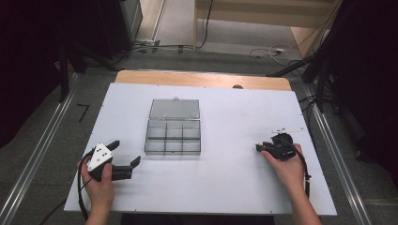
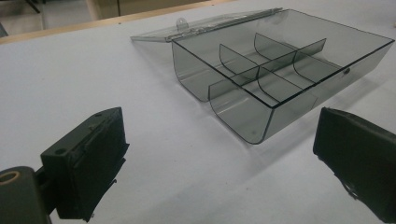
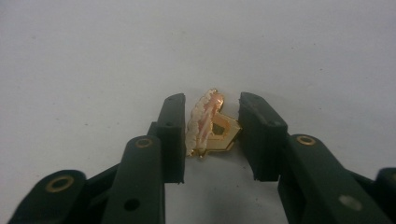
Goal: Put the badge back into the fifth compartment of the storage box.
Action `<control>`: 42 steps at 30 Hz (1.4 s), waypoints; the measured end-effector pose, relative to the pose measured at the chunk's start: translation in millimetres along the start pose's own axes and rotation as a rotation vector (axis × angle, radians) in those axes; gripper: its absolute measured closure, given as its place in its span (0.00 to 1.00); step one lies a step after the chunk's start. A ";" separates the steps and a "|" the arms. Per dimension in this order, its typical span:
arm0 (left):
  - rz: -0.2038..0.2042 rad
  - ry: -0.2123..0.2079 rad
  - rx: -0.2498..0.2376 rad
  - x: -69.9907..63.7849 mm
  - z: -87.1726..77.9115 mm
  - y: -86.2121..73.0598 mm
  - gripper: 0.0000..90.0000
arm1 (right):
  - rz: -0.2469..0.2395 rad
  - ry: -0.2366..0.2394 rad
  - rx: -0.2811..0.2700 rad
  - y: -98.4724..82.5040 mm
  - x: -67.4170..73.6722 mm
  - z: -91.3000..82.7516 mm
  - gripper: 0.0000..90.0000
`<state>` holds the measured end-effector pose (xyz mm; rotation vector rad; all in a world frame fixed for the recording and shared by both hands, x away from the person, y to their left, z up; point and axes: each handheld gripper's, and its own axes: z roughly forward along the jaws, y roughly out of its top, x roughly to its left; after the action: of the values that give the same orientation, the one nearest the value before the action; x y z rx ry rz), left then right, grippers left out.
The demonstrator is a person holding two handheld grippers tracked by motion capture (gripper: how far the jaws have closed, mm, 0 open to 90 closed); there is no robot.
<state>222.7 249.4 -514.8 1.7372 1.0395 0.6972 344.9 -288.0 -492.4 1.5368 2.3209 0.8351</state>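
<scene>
High view: we are holding the left gripper (image 1: 126, 153) near the table's (image 1: 225, 187) front-left corner, jaws spread wide; the right gripper (image 1: 261, 147) is sitting toward the right edge; the clear compartment box (image 1: 172, 138) is lying mid-table, lid open.
Left gripper view: we are seeing spread jaws, the box (image 2: 280, 70) just beyond them.
Right gripper view: our jaws are pinching a gold trinket (image 3: 211, 125), the left touching it, the right barely apart.

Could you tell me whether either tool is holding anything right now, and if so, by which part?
The right tool has a small gold ornament between its jaws, flanking its two sides; whether they grip it yet cannot be told. The left tool is open, holding nothing.
</scene>
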 end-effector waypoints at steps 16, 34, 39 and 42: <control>0.010 0.009 0.009 -1.4 1.4 0.4 0.03 | 0.026 0.064 -0.045 -5.1 5.3 -0.7 0.88; 0.000 0.004 -0.005 -0.1 -0.3 -0.1 0.03 | -0.017 0.061 -0.109 7.8 17.0 -17.4 0.88; -0.004 0.001 -0.011 0.1 -0.8 -0.3 0.03 | -0.040 0.083 -0.134 16.6 27.3 -23.3 0.88; -0.004 0.000 -0.011 0.4 -0.8 -0.3 0.03 | -0.053 0.093 -0.147 21.8 34.0 -26.4 0.88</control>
<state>222.1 250.1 -514.8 1.7250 1.0366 0.6991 334.5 -259.9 -454.6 1.3983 2.2946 1.0598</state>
